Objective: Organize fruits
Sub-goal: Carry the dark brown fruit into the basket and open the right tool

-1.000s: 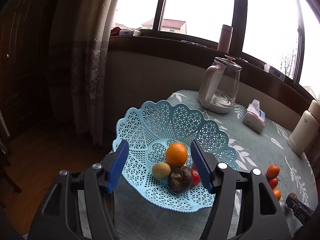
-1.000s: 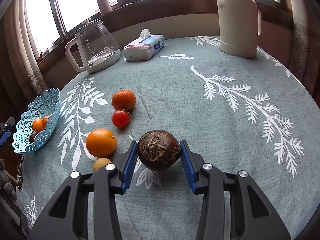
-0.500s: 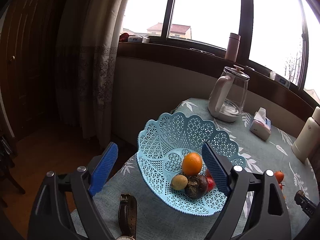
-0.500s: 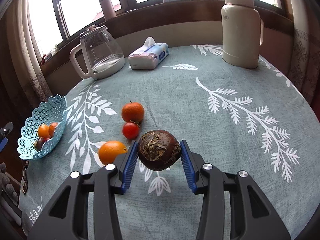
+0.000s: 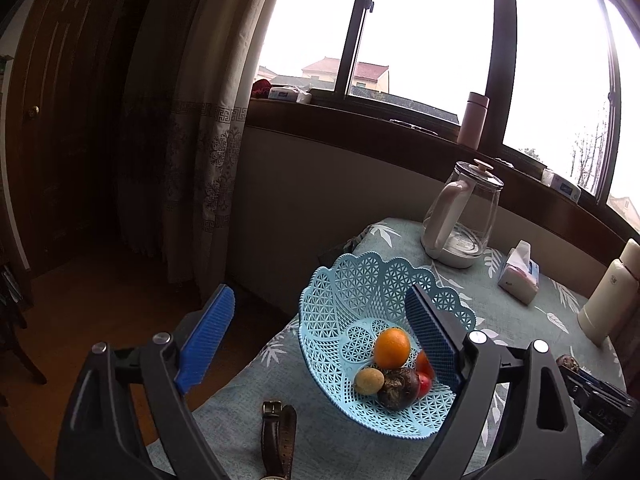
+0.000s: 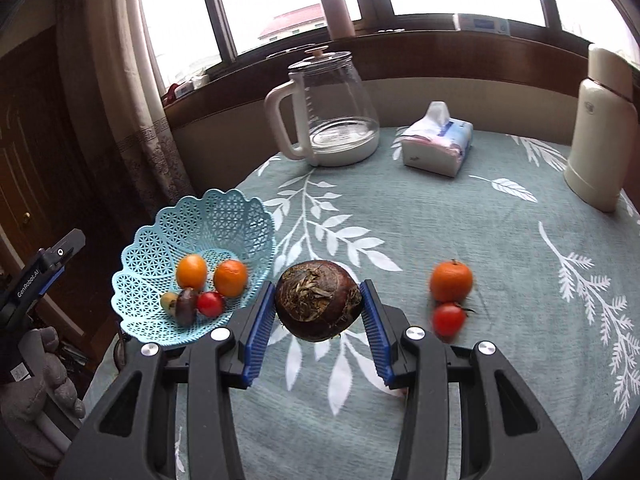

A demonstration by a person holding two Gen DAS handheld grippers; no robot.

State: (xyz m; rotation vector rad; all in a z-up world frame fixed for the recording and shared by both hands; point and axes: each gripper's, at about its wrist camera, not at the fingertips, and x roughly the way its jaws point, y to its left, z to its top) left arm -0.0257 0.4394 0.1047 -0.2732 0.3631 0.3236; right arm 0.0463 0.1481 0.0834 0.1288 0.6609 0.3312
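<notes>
Transfer step: right tongs (image 6: 319,322) clamp brown fruit (image 6: 318,300) beside basket (image 6: 160,322); next, release inside. Left tongs (image 5: 320,340) wide open, empty.

5 fruits (image 6: 199,289) in basket (image 6: 224,216), kettle (image 6: 332,112) behind, 2 fruits (image 6: 450,296) right

brown round fruit (image 6: 318,300) aloft, blue basket (image 6: 224,216) part-filled

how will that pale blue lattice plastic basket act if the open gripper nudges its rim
The pale blue lattice plastic basket looks thin and light, so it would probably slide on the tablecloth. Its rim overhangs the table edge, so a push might tip it. The round fruit inside would likely roll.
</notes>
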